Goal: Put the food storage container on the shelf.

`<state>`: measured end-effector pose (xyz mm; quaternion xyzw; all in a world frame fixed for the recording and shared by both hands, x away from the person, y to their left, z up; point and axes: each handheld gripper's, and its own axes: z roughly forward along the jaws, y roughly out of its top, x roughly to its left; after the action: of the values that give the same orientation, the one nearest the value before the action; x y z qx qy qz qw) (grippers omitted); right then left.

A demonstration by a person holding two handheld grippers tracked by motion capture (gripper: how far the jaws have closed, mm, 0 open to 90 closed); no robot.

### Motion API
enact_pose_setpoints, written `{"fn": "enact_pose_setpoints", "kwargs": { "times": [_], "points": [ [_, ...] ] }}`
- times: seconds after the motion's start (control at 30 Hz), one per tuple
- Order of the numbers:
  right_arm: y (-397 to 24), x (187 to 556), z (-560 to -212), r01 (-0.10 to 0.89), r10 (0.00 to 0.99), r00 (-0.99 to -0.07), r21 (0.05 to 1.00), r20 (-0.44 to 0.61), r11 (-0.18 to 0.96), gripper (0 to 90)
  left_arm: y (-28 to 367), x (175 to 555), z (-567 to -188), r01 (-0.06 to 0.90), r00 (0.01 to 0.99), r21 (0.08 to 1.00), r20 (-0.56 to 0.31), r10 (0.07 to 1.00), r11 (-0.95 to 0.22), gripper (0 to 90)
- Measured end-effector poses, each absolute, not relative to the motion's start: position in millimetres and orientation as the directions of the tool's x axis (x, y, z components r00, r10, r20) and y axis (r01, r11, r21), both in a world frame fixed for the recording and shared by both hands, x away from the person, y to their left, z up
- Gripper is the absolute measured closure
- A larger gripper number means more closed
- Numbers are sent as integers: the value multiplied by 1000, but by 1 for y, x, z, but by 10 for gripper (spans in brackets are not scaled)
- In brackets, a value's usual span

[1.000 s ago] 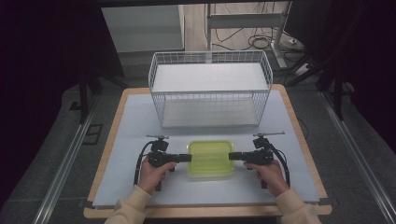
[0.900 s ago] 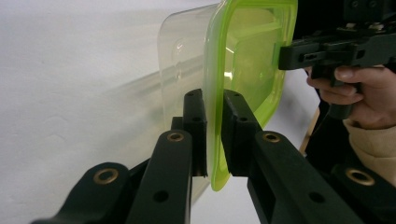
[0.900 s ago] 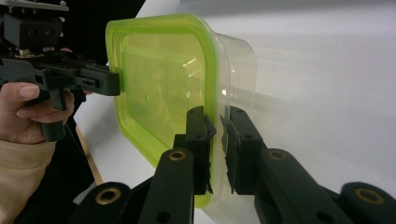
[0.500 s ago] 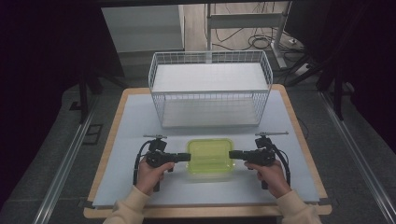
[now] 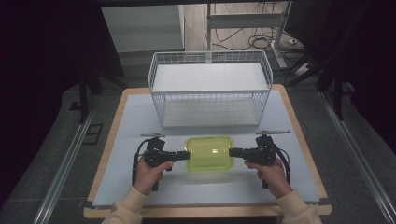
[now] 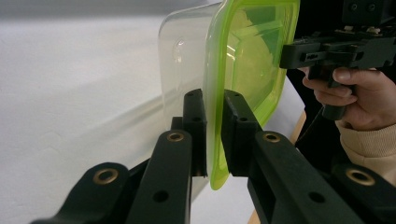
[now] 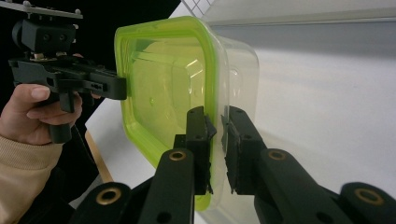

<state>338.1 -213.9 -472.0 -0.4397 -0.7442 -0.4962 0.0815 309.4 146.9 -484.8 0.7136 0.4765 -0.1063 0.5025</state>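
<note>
A clear plastic container with a lime-green lid (image 5: 209, 153) hangs between my two grippers, just above the white table top (image 5: 130, 126); a faint shadow lies beneath it. My left gripper (image 5: 187, 155) is shut on the lid's left rim, and the left gripper view shows the green rim (image 6: 252, 56) pinched between the jaws of that gripper (image 6: 214, 100). From the opposite side my right gripper (image 5: 232, 152) is shut on the right rim. In the right gripper view the container (image 7: 163, 84) stands edge-on in the jaws of the right gripper (image 7: 215, 116).
A white wire basket (image 5: 210, 95) stands at the far side of the table, just beyond the container. The table's wooden edge (image 5: 205, 212) runs along the near side. Dark floor, metal rails and cables surround the table.
The container and both grippers sit slightly higher and farther from the near edge than a second ago. Both grips are unchanged.
</note>
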Motion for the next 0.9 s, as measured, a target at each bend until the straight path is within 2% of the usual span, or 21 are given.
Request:
{"fn": "enact_pose_setpoints", "kwargs": {
  "times": [0.33,0.9],
  "points": [
    [-212,338,-460,707,569,-627,695,532,130,807,149,305,-472,762,542,646,-609,579,-34,817],
    [-213,338,-416,653,574,-658,749,486,114,807,146,310,-428,713,585,700,-567,580,-35,817]
  ]
}}
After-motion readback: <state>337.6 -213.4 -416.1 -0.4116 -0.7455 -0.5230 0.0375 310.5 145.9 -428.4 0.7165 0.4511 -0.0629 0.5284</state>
